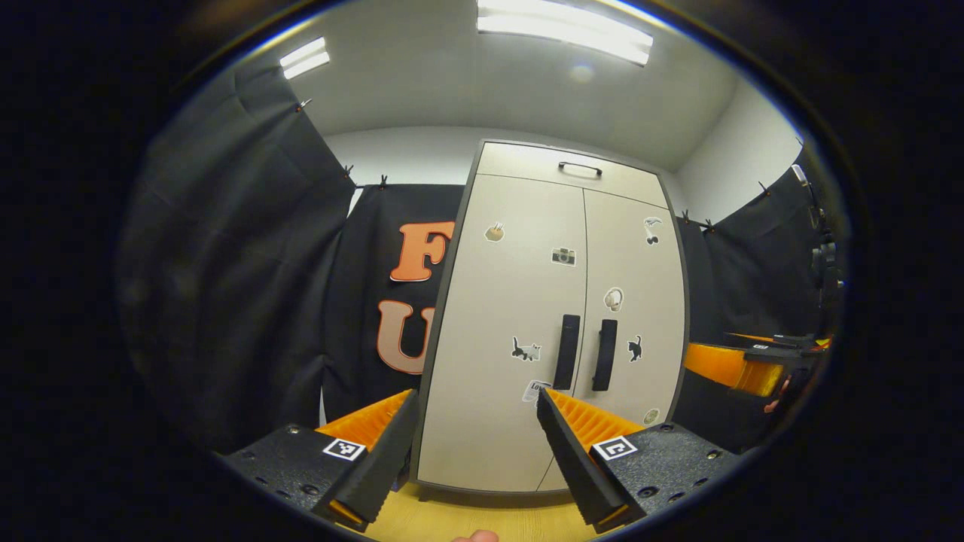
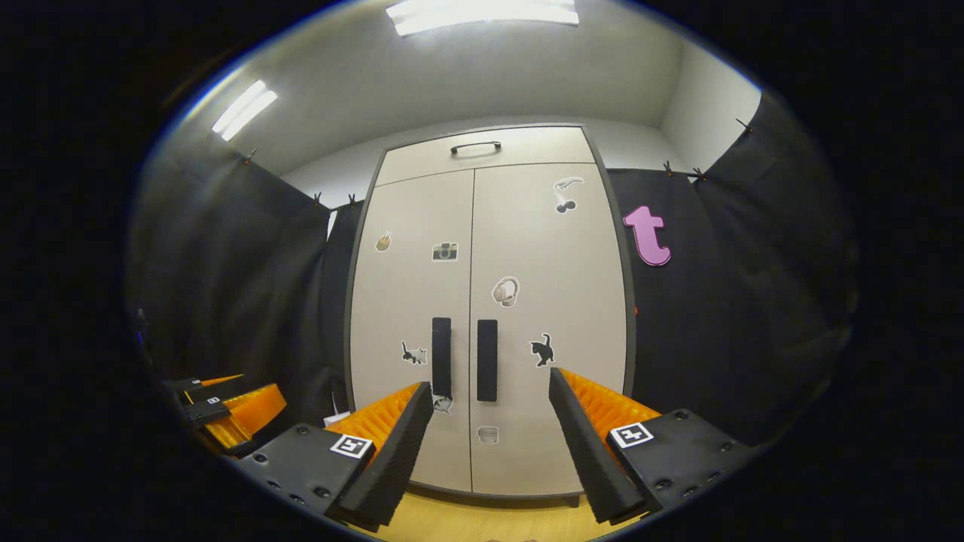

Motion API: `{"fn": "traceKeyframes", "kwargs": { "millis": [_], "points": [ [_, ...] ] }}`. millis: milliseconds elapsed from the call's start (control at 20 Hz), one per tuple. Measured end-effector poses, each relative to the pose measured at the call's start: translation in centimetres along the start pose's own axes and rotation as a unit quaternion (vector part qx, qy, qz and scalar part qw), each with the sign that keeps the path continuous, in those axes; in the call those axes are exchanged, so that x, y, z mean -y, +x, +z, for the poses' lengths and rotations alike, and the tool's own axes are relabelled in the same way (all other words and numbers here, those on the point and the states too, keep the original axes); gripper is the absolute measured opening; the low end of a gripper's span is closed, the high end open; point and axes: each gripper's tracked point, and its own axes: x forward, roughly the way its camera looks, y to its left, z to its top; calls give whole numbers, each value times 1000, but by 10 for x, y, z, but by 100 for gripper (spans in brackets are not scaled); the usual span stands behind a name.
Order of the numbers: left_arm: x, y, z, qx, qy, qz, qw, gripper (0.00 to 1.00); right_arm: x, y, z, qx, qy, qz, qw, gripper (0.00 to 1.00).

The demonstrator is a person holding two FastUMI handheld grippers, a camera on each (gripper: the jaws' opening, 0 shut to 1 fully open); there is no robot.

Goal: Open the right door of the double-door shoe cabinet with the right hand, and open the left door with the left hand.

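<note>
Both grippers are held apart from the cabinet, w/ nothing between their fingers. Left gripper (image 1: 476,399) is seen in the left gripper view w/ its fingers spread wide, empty, aimed at the lower part of the left door. Right gripper (image 2: 489,380) is seen in the right gripper view likewise spread wide and empty — the two handles are framed in the gap between its fingers, not touched.

The tall beige double-door shoe cabinet w/ dark frame (image 2: 422,421) is stood on a pale wood floor (image 2: 482,519), black cloth hung on both sides. Both doors are seen shut: left door (image 2: 410,293) and right door (image 2: 565,286) are met at a thin centre seam. Two black vertical bar handles are fixed just beside that seam — left handle (image 2: 441,356) and right handle (image 2: 487,360). Small stickers are scattered over both doors, e.g. a camera (image 2: 445,251) and a black cat (image 2: 541,350). A narrow top panel w/ a dark pull handle (image 2: 475,147) is set above the doors.

In the right gripper view the other gripper is glimpsed far left, low. Ceiling strip lights (image 2: 482,13) are lit.
</note>
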Motion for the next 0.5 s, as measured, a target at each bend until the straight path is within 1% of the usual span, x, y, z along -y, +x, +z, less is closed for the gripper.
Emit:
{"fn": "traceKeyframes", "kwargs": {
  "millis": [250, 300, 350, 400, 500],
  "points": [
    [-20, -12, -10, -10, 16, 22, 1000, 94, -13, 60, 5, 7, 3, 9, 1000, 98],
    [-24, -15, -11, -11, 15, 25, 999, 94, -9, 76, 6, 10, 4, 3, 1000, 98],
    [-28, -16, -12, -11, 15, 29, 999, 92, -4, 91, 6, 9, 5, -7, 1000, 98],
    [-33, -19, -13, -12, 17, 35, 999, 94, 1, 107, 6, 7, 10, -16, 1000, 97],
    [-42, -20, -14, -13, 26, 46, 999, 94, 5, 134, 4, -7, 40, -20, 999, 98]
  ]
}}
